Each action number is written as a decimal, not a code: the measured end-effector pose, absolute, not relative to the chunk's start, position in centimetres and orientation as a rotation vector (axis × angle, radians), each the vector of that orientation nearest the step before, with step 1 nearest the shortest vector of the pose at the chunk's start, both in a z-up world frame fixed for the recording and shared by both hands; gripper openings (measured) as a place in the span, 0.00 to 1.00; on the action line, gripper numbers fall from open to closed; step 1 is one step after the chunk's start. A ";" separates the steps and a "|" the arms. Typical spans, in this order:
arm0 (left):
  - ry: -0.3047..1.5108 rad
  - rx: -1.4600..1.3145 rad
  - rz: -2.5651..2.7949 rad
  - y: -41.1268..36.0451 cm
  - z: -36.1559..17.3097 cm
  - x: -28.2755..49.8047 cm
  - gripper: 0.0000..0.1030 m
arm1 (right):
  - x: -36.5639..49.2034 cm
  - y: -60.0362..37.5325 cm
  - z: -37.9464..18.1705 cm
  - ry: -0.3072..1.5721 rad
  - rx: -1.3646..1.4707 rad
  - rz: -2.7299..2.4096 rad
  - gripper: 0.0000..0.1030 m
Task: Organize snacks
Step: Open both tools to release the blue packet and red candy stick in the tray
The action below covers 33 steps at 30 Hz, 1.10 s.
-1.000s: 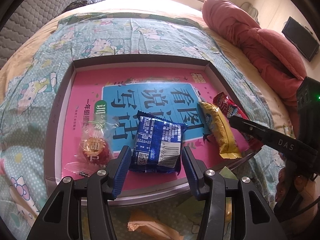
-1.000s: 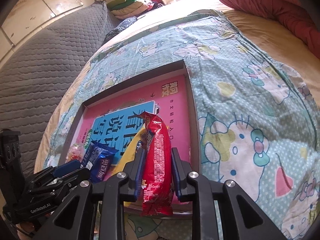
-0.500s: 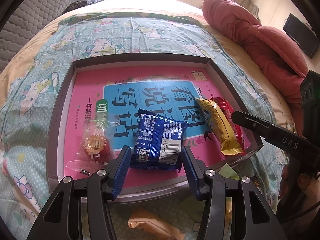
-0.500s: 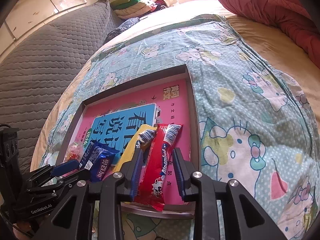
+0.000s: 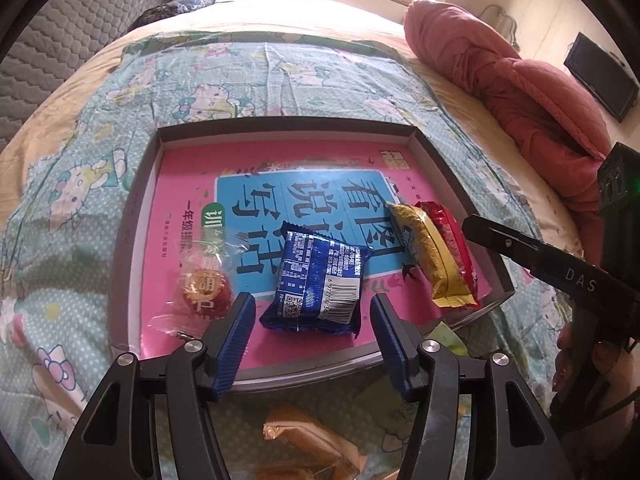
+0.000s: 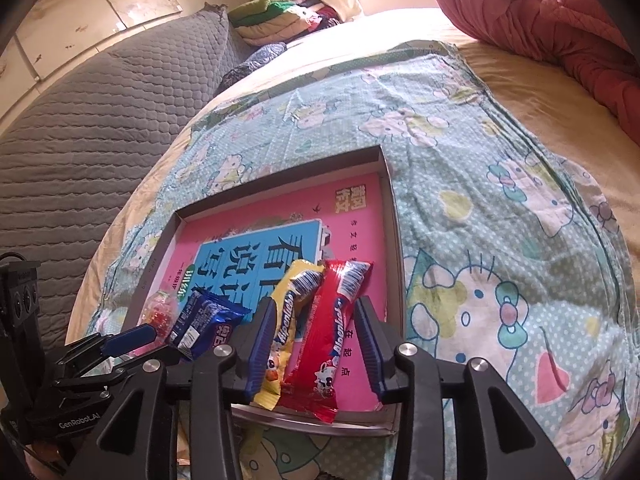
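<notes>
A grey-rimmed tray [image 5: 136,236] with a pink printed bottom lies on the bed. In it are a blue snack pack [image 5: 320,280], a red sweet in clear wrap [image 5: 204,292], a yellow bar pack [image 5: 428,256] and a red bar pack [image 5: 454,236]. My left gripper [image 5: 312,340] straddles the near end of the blue pack; its jaws are opening and the pads stand off it. My right gripper [image 6: 316,352] is over the red bar pack [image 6: 332,340], which lies flat beside the yellow bar pack [image 6: 288,328]. Its jaws are opening and no pad presses on the red pack.
An orange snack pack [image 5: 312,440] and a green pack [image 5: 444,336] lie on the patterned sheet [image 5: 280,72] in front of the tray. A pink quilt [image 5: 520,80] is piled at the right and a grey quilted headboard [image 6: 80,128] stands at the left. The tray's far half holds nothing.
The red bar pack, held upright in my right gripper a second ago, now lies flat in the tray beside the yellow one, and those jaws have widened. My left jaws have spread off the blue pack.
</notes>
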<state>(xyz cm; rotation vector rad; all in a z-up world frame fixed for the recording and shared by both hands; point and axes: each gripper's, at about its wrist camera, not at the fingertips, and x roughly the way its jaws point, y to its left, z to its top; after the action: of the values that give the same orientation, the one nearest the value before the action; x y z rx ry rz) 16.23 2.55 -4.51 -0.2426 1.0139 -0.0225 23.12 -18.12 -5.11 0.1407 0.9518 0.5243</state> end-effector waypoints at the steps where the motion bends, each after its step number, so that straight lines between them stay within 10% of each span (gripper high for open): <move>1: 1.010 -0.246 -0.023 2.7 -4.3 16.0 0.61 | 23.0 -18.1 -4.9 0.943 0.143 0.531 0.42; 33: 0.963 -0.233 0.028 4.0 -1.3 11.6 0.70 | 20.1 -17.7 -1.0 0.777 0.107 0.639 0.63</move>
<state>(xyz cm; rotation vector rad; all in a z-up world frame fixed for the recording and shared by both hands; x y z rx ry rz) 11.60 4.05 -1.34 -0.2328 0.9635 0.0282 20.10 -17.69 -0.97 0.1074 0.7769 0.6393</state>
